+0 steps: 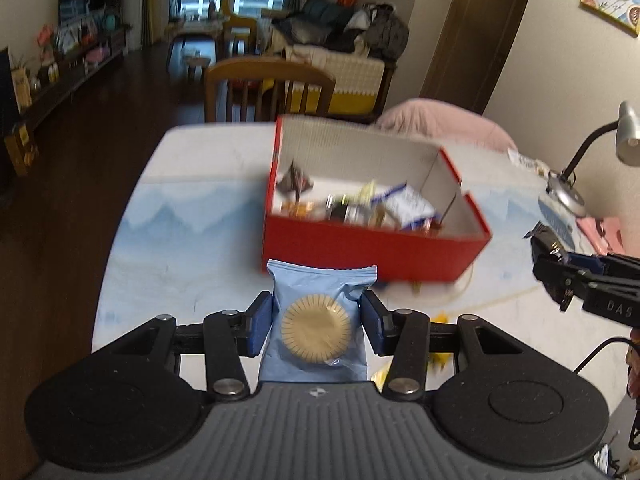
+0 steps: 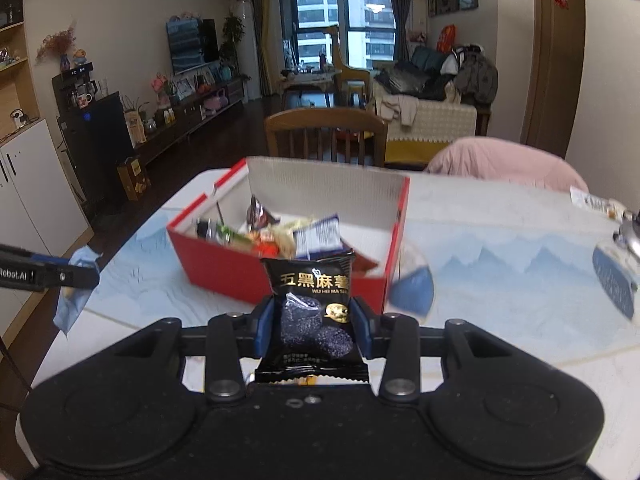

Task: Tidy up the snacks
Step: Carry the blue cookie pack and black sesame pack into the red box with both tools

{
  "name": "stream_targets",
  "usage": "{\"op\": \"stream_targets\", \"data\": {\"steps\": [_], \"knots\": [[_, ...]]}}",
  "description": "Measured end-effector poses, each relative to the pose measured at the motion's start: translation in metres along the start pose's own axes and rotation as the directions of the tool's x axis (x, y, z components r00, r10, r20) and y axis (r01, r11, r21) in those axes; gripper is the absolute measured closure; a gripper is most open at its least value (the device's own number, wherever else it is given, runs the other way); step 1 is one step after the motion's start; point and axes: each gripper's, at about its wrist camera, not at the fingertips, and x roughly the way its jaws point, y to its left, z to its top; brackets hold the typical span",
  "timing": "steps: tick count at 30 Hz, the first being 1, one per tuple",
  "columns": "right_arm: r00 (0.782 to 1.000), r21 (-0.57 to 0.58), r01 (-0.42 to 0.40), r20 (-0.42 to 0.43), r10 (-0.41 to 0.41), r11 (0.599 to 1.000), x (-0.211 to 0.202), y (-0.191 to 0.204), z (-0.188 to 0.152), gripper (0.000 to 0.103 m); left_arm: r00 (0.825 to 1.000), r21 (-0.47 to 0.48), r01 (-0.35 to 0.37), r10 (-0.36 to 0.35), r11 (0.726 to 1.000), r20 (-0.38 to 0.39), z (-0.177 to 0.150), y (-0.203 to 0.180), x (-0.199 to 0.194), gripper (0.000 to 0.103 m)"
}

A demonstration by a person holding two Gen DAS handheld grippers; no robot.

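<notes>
Two packets show, one per view: left gripper (image 1: 316,316) pinches a blue biscuit packet (image 1: 318,322) at lower centre, right gripper (image 2: 313,326) clamps a black sesame packet (image 2: 314,316), both before the red box (image 1: 372,248) holding mixed snacks (image 1: 360,204).

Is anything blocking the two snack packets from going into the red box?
Nothing visible does. The left tool holds the blue packet and the right tool holds the black packet, both just short of the red box. Only the box's near wall lies ahead, and the top is open, with snacks already inside.
</notes>
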Motion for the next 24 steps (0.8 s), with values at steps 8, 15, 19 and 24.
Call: {"op": "stream_targets", "data": {"steps": [8,15,19,24], "knots": [[0.999,-0.035,0.009,0.046,-0.007,0.999,0.016,-0.005,0.036,0.063,0.999,0.026,-0.017,0.016,1.0,0.05,0.054,-0.018,0.013,0.056],[0.999,-0.023,0.025,0.024,-0.025,0.999,0.049,-0.017,0.062,0.063,0.999,0.032,-0.054,0.054,0.998,0.006,0.095,-0.022,0.046,0.056],[1.0,-0.011,0.028,-0.011,-0.028,1.0,0.07,-0.026,0.071,0.063,0.997,0.035,-0.074,0.075,0.997,-0.022,0.116,-0.019,0.067,0.056],[0.998,-0.033,0.029,-0.057,-0.03,0.999,0.096,-0.031,0.076,0.063,0.995,0.027,-0.086,0.087,0.996,-0.056,0.134,-0.014,0.093,0.056]]}}
